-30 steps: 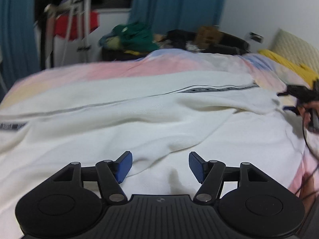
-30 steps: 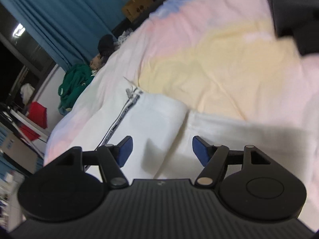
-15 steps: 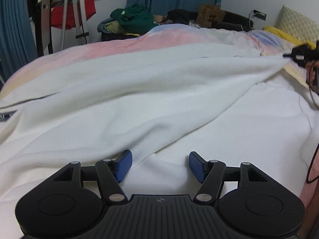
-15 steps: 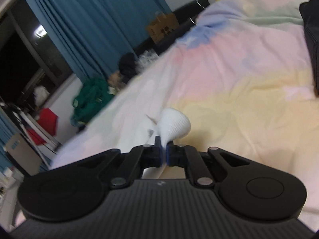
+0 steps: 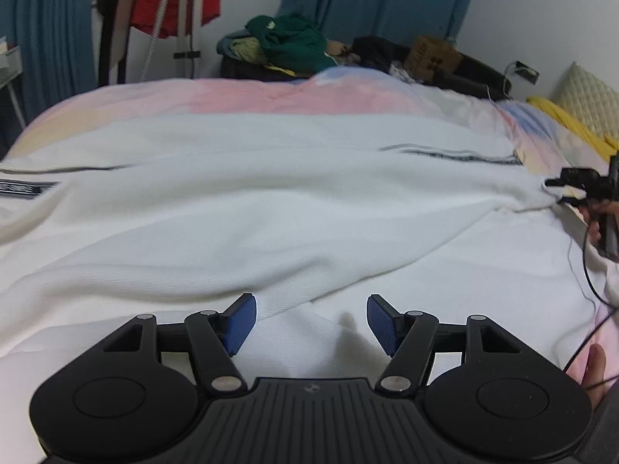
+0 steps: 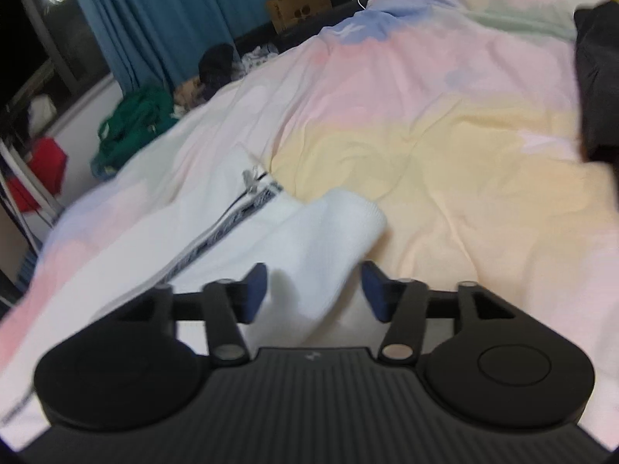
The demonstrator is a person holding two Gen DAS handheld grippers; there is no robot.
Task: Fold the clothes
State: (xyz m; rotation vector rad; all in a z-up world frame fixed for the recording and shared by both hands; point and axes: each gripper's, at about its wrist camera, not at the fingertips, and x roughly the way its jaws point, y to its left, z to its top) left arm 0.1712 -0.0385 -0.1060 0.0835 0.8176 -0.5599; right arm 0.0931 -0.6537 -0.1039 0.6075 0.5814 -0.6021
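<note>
A large white knit garment [image 5: 271,201] with a dark striped trim [image 5: 456,154] lies spread over the bed. My left gripper [image 5: 311,309] hovers open over its near fold, with nothing between the blue pads. In the right wrist view a rolled corner of the garment [image 6: 329,224] lies loose between the blue pads of my right gripper [image 6: 314,286], whose jaws are opening and do not press it. From the left wrist view, the right gripper [image 5: 572,189] shows at the garment's far right corner.
A pastel bed cover [image 6: 445,135] lies under the garment. A dark item [image 6: 595,77] sits on the bed at the right. Beyond the bed are a green clothes pile [image 5: 294,42], a cardboard bag [image 5: 433,54], a drying rack with red cloth [image 5: 170,7] and a yellow pillow [image 5: 568,123].
Half a second ago my right gripper was shut on the garment's corner and held it up taut; now its jaws stand apart and the corner has slumped. The left gripper stayed open.
</note>
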